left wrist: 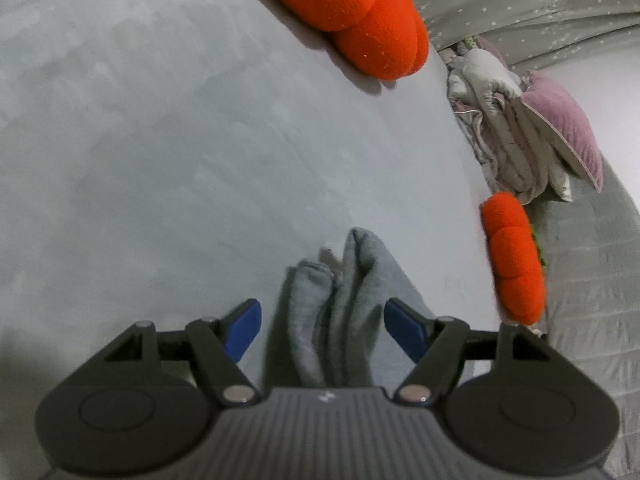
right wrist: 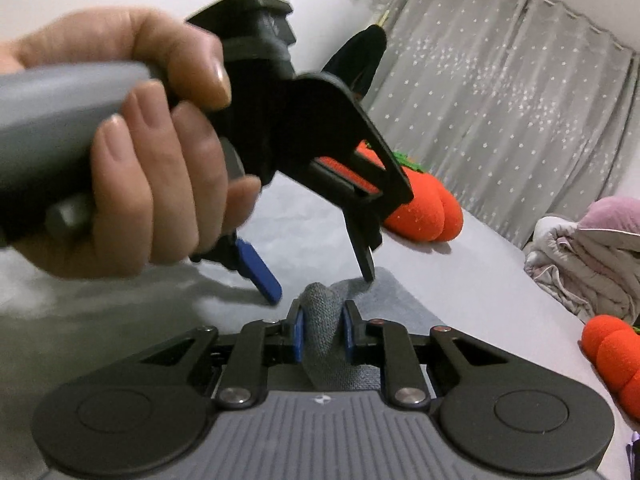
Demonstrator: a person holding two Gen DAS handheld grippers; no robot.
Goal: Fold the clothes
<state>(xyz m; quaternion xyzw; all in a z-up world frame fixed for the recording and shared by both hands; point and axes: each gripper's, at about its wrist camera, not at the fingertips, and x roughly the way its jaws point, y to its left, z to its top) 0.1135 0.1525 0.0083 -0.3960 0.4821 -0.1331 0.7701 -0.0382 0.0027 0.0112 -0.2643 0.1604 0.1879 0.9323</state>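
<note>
A grey knit garment [left wrist: 344, 276] lies bunched in folds on the pale grey bed [left wrist: 160, 160]. In the left wrist view my left gripper [left wrist: 322, 312] is open, one blue pad on each side of the bunched cloth and neither touching it. In the right wrist view my right gripper [right wrist: 323, 330] is shut on a raised fold of the grey garment [right wrist: 322, 308]. Just beyond it a hand [right wrist: 140, 180] holds the left gripper [right wrist: 320, 286], tilted down with its fingers spread over the same fold.
A large orange plush cushion [left wrist: 352, 12] lies at the far side of the bed, and a smaller one [left wrist: 514, 256] sits at the right edge. A crumpled pale quilt [left wrist: 500, 120] and a purple pillow [left wrist: 568, 124] are piled to the right. Star-patterned grey curtains [right wrist: 500, 80] hang behind.
</note>
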